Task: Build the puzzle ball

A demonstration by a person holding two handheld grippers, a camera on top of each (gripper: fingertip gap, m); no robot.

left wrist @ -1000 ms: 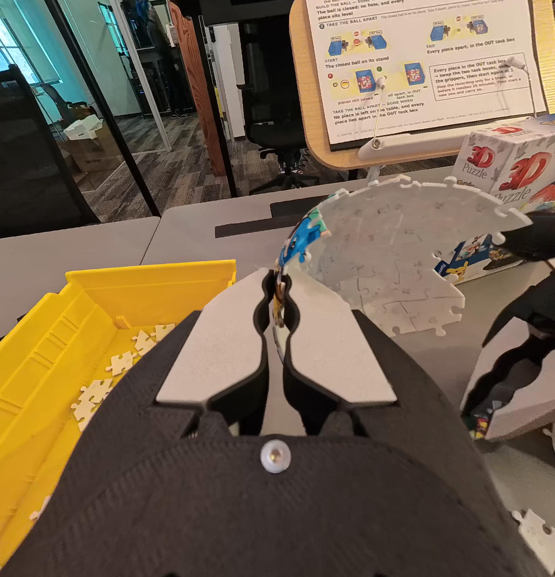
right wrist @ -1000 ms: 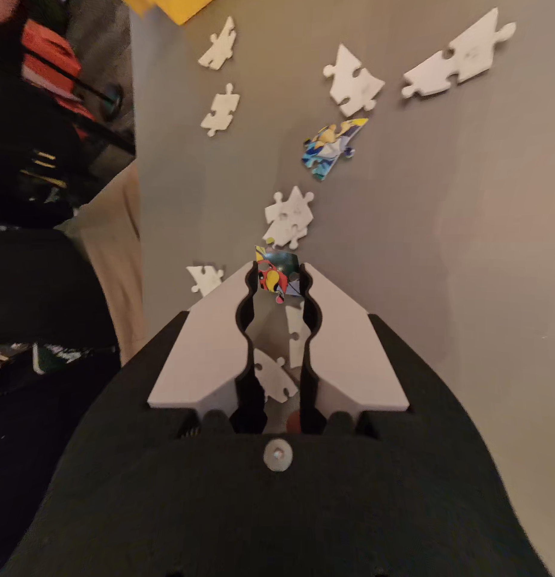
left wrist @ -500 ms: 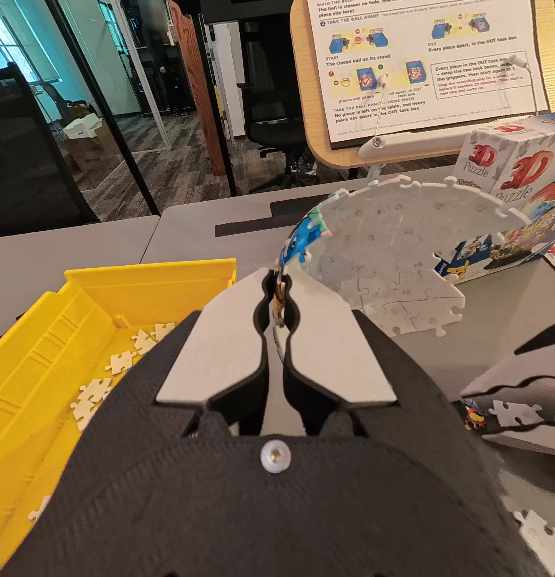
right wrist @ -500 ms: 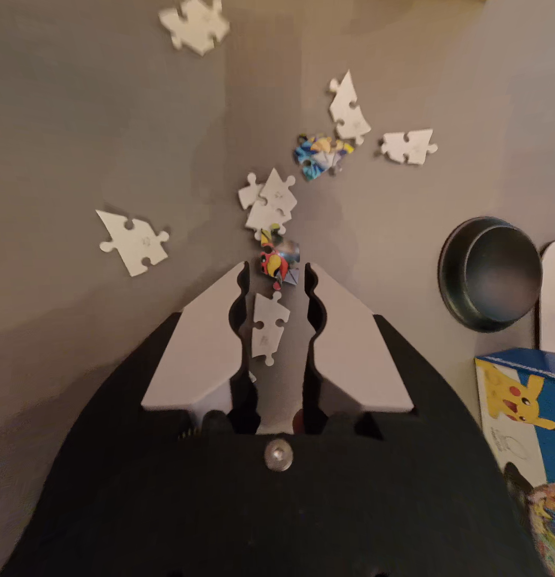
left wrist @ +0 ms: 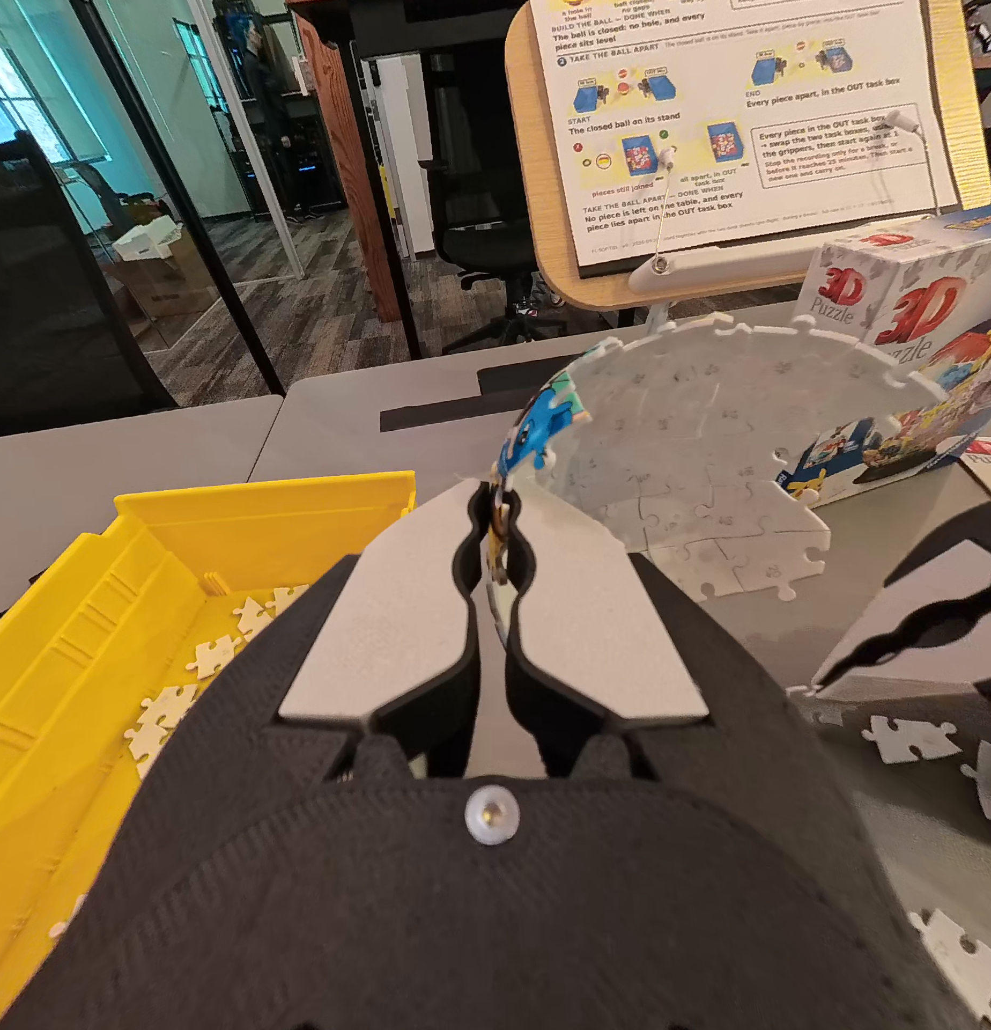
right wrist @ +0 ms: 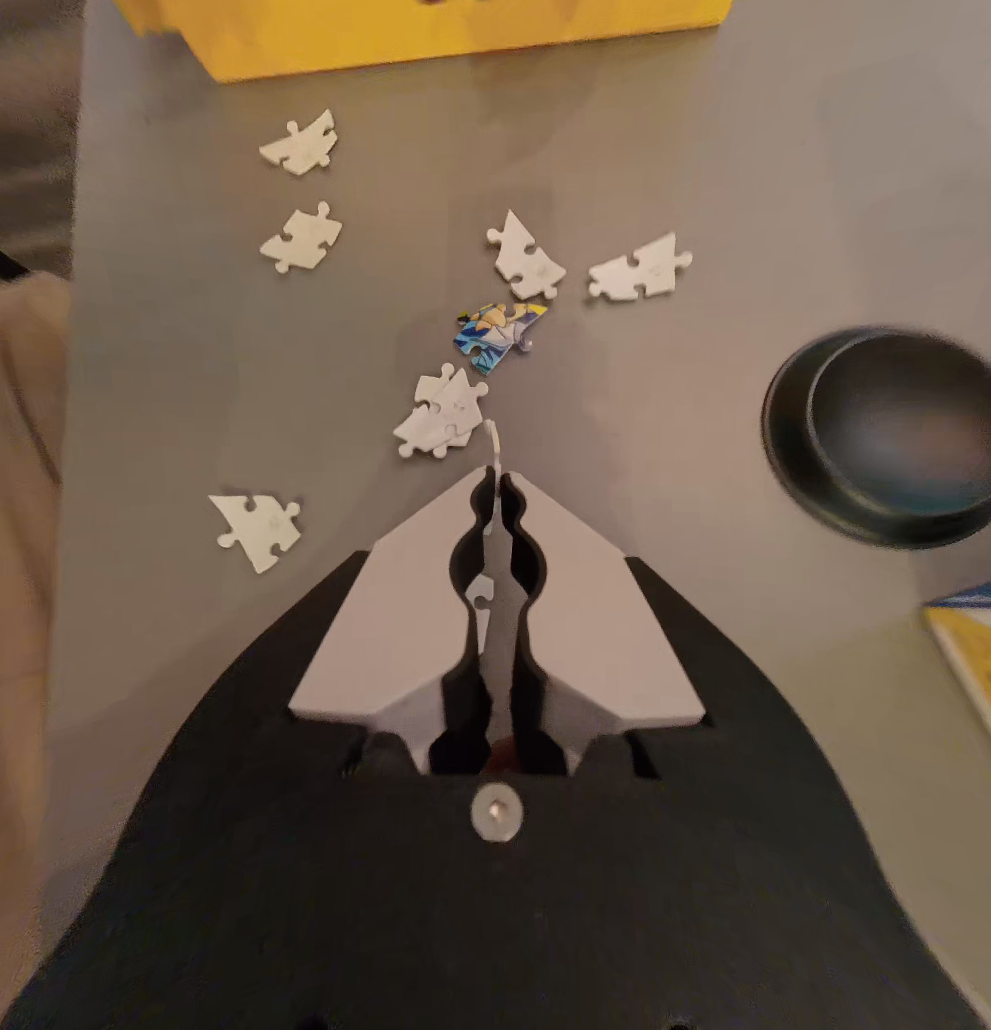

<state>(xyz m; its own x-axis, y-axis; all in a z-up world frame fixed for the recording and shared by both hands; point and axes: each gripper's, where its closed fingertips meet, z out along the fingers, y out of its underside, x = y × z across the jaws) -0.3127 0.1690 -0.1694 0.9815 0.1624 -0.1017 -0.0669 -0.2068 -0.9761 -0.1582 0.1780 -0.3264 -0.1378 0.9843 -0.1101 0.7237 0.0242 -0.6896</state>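
My left gripper [left wrist: 496, 501] is shut on the left rim of the half-built puzzle ball [left wrist: 705, 446], a curved shell with its white inside facing me, held just above the grey table. My right gripper [right wrist: 496, 479] is shut on a single puzzle piece [right wrist: 493, 446], seen edge-on and sticking out past the fingertips. The right gripper also shows at the right of the left wrist view [left wrist: 928, 630], low over the table. Below it lie loose pieces: a coloured one [right wrist: 499, 337] and several white ones [right wrist: 446, 415].
A yellow bin [left wrist: 148, 585] with several white pieces stands at the left; its wall also shows in the right wrist view [right wrist: 426, 33]. A black round stand [right wrist: 894, 440] sits to the right. The puzzle box [left wrist: 900, 334] and an instruction board [left wrist: 733, 111] stand behind the ball. The tips of one gripper are about 20 cm away from the tips of the other.
My right gripper was open over a red-and-yellow piece on the table; it has shut and now holds a piece edge-on. That coloured piece is gone from the table. The left gripper has not moved.
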